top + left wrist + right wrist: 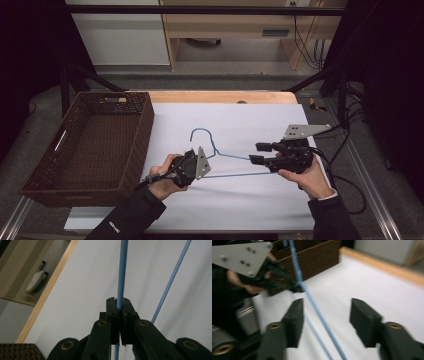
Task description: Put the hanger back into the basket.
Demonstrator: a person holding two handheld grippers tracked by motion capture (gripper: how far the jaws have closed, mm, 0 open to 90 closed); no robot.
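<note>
Blue wire hanger (pixel 220 157) lies mid-surface, long bar running left to right, hook toward the far edge. Left gripper (pixel 200 164) is clamped on its wire; right gripper (pixel 256 153) stands apart around the bar (pads clear). Wicker basket (pixel 75 192) borders the surface's left edge; white sheet (pixel 260 117) bare beyond. Sleeve lettering unreadable.

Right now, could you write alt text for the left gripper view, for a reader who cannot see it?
The left gripper is shut on a thin blue hanger wire above a white table cover. A second blue wire runs slanted at the right, and a corner of a brown woven basket shows bottom left.
</note>
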